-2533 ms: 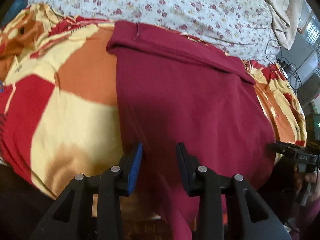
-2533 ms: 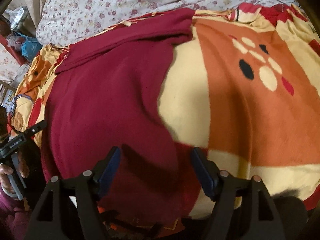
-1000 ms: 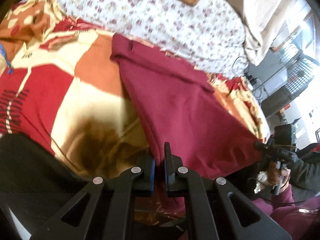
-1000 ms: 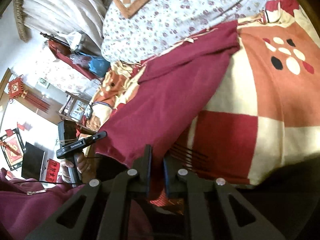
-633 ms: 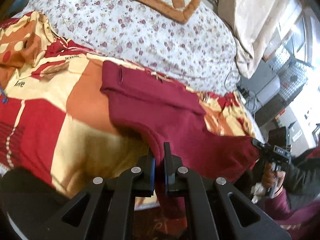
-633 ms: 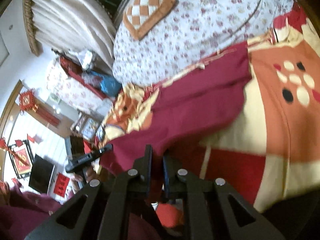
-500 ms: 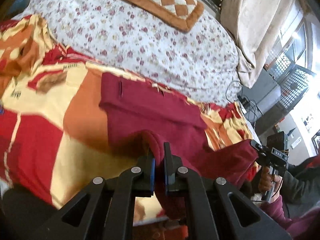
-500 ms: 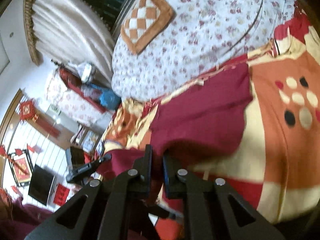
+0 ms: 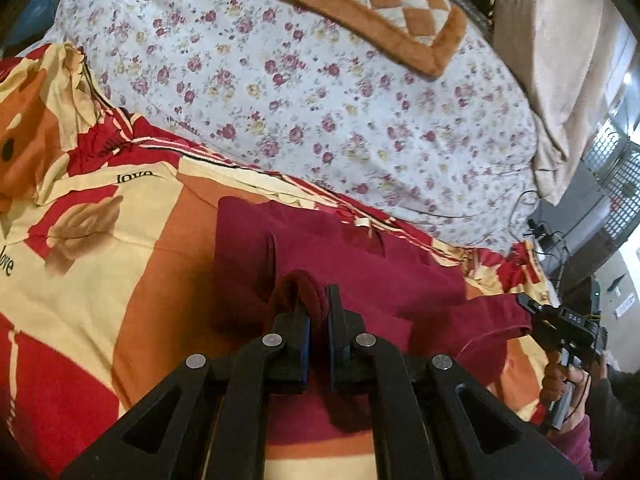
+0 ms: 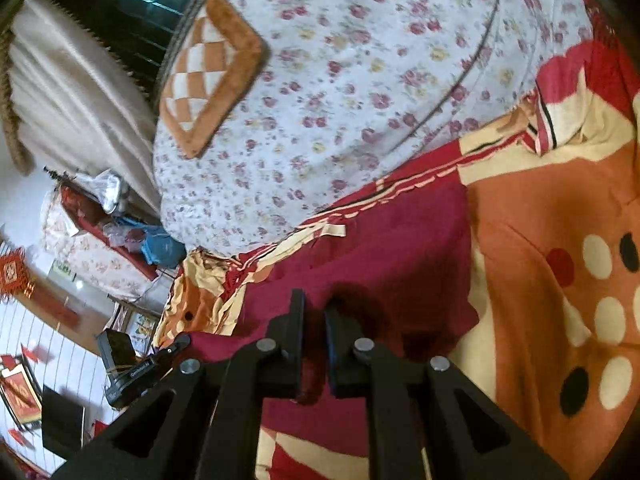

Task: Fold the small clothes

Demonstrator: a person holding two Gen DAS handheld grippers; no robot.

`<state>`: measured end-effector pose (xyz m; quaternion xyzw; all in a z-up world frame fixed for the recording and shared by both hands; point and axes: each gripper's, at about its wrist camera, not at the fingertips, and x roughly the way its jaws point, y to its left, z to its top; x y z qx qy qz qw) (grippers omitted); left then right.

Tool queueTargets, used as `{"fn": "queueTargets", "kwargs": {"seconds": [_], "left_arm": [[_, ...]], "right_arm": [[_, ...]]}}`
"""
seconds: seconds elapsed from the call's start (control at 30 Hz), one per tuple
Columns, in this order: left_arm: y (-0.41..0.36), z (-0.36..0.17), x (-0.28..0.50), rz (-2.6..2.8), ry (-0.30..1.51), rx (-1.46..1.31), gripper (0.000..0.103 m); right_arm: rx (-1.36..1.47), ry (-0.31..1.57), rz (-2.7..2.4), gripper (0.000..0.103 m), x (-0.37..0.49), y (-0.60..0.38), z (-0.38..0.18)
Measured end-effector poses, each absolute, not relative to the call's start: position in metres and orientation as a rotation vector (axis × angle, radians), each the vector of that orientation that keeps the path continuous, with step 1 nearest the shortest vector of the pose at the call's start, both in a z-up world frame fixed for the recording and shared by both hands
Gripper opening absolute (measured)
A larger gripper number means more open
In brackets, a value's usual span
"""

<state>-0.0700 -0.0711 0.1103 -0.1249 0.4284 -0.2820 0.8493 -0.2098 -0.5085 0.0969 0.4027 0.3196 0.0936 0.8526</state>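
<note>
We carry the near hem of the maroon garment (image 9: 360,264) toward the blanket's (image 9: 100,240) far edge: left gripper (image 9: 316,312) and right gripper (image 10: 314,324), both clenched on cloth. Next: lay hem on waistband, aligned, then release.

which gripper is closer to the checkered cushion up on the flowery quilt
Cannot tell; neither is near. Left gripper and right gripper both clamp the maroon garment, with the cushion far beyond on the quilt.
</note>
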Motion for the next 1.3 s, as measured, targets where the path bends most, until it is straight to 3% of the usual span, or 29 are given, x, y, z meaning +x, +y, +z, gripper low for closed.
{"fn": "queueTargets", "kwargs": {"seconds": [0.9, 1.2, 1.27, 1.3], "left_arm": [[-0.087, 0.083, -0.022, -0.533, 0.956, -0.252, 0.000], [-0.103, 0.053, 0.006, -0.494, 0.998, -0.221, 0.000], [-0.102, 0.053, 0.007, -0.514, 0.998, -0.233, 0.000], [-0.100, 0.055, 0.007, -0.529, 0.999, -0.244, 0.000]], "right_arm": [[0.808, 0.735, 0.095, 0.009, -0.174, -0.527, 0.071], [0.784, 0.834, -0.003, 0.009, -0.135, -0.537, 0.030], [0.819, 0.839, 0.003, 0.012, -0.134, -0.540, 0.026], [0.836, 0.824, 0.016, 0.019, -0.137, -0.541, 0.028]]}}
